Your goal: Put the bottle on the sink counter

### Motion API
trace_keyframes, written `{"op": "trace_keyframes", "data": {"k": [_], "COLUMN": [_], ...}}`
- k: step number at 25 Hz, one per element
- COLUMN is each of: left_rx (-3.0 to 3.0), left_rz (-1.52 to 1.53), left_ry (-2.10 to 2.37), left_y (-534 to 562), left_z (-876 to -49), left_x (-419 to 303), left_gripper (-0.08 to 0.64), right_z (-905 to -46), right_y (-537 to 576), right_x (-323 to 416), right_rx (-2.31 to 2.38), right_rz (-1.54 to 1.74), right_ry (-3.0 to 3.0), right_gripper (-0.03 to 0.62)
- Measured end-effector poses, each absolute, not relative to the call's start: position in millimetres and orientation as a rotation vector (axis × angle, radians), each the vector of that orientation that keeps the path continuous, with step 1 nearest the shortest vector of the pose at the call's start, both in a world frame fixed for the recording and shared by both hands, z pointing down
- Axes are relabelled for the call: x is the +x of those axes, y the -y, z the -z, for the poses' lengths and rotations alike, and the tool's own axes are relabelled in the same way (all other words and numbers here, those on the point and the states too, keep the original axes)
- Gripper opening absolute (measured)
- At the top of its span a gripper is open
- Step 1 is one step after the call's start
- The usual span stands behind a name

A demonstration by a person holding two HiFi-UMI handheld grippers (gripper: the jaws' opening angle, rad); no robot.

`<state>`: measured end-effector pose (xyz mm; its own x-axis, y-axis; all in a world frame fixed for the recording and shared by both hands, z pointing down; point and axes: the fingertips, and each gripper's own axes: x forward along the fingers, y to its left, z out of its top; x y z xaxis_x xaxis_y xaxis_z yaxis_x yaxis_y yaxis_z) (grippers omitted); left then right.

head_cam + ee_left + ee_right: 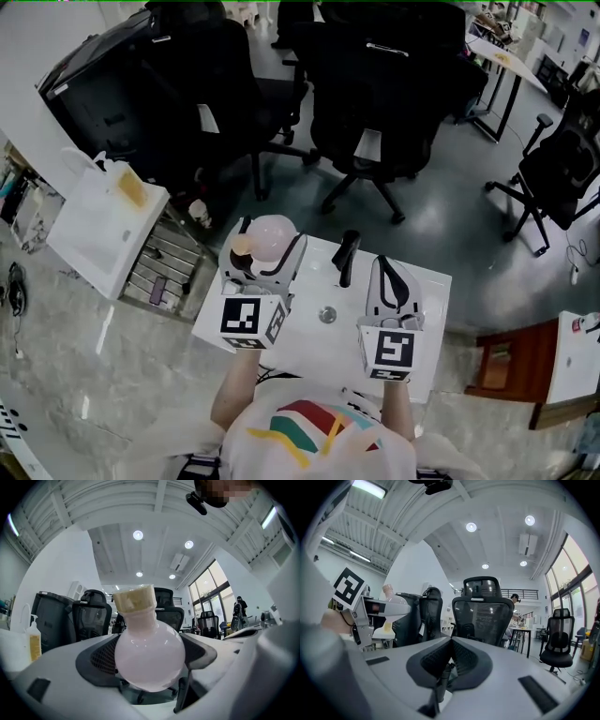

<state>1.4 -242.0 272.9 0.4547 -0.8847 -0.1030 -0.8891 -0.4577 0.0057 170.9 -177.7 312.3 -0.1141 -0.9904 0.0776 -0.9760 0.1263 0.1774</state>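
Head view from above a person standing at a white sink [427,309] set in a grey marbled surface [103,375]; a black faucet [347,258] rises at the sink's far edge and a round drain [327,315] lies in the basin between the two grippers. The left gripper [270,251], marker cube [246,316] nearest the person, has its jaws clamped on the bottle [149,653], a pale pink round-bellied flask with a tan cap [135,598]. The dark ribbed pads [98,663] press the belly from both sides; the cap is uppermost and the neck leans slightly left in the left gripper view. The bottle is held in the air over the far left corner of the sink, not resting on the surface. The right gripper [386,272], with its own marker cube [394,349], is held over the right half of the basin just beside the faucet; the right gripper view shows its jaws closed against each other with nothing between them. Black office chairs [375,84] stand on the dark floor [450,206] beyond the sink, and one fills the middle of the right gripper view. A white bag [98,230] sits on the surface to the left, well apart from the sink. The left gripper and the bottle also appear at the left edge of the right gripper view. Both gripper views take in a white ceiling [454,550] with round lights.
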Motion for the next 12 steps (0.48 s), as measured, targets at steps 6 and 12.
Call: {"op": "trace_keyframes", "data": {"k": [6, 12], "left_rx": [-2.602, -2.562], "left_rz": [-0.084, 0.006], "left_ry": [-1.696, -1.766], "left_y": [258, 278], "left_z": [-288, -308], "left_x": [-14, -35], "left_gripper": [0.42, 0.42], "right_z": [-318, -322], "right_y": [182, 187], "right_x": [163, 152], "right_rx": [1.934, 1.907], "right_rz": [0.122, 0.118], "right_ry": [2.215, 2.208], "right_gripper": [0.012, 0.012]}}
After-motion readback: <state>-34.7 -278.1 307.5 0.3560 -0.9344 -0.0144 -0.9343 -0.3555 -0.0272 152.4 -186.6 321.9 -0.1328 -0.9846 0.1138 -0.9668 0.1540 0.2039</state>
